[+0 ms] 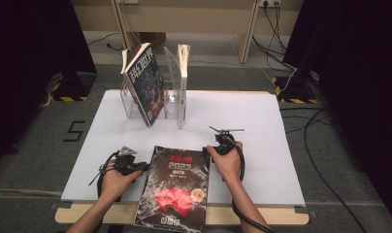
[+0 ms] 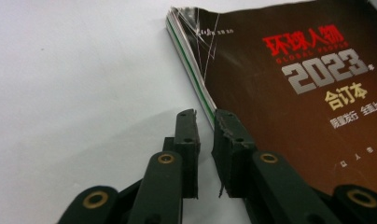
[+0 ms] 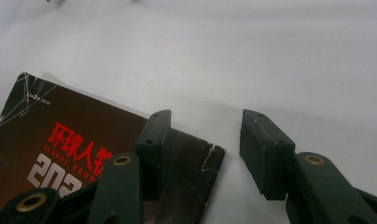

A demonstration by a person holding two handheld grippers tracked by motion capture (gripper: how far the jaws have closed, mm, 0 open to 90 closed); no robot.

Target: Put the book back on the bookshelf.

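High view: two grippers (image 1: 144, 166) (image 1: 209, 149), three magazines (image 1: 176, 187).

I'm seeing bare forearms entering at bottom of frame, left gripper (image 1: 127, 162) showing black jaws with brass-ringed pivots, right gripper (image 1: 225, 141) trailing a black cable.

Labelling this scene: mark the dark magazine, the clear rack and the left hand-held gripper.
dark magazine (image 1: 177, 182), high view, middle of its cover
clear rack (image 1: 171, 104), high view, its middle divider
left hand-held gripper (image 2: 205, 122), left gripper view, midway between its tips
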